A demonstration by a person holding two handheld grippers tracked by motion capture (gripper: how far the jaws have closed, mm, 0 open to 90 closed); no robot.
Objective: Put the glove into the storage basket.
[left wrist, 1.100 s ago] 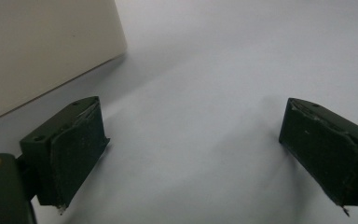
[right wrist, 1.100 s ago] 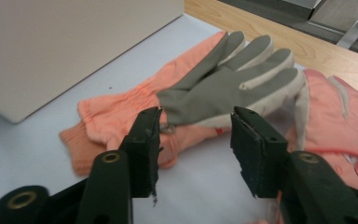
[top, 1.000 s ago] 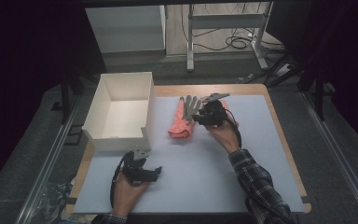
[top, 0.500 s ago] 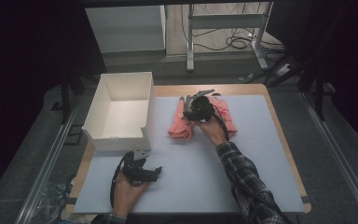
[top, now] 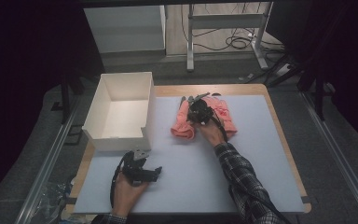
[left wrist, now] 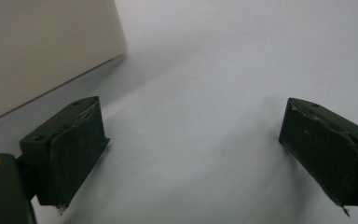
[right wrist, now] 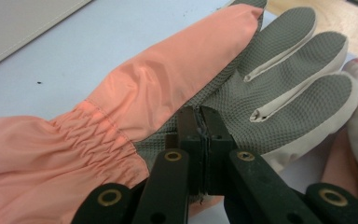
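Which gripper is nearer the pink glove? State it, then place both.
Right. The right gripper sits on the pink glove with its jaws shut on the grey palm fabric. The left gripper rests open on the white mat, well apart, near the white box.

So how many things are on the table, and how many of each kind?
Gloves, pink and grey: 2, glove and second glove
White box: 1
Grippers: 2, left gripper and right gripper
Total: 5
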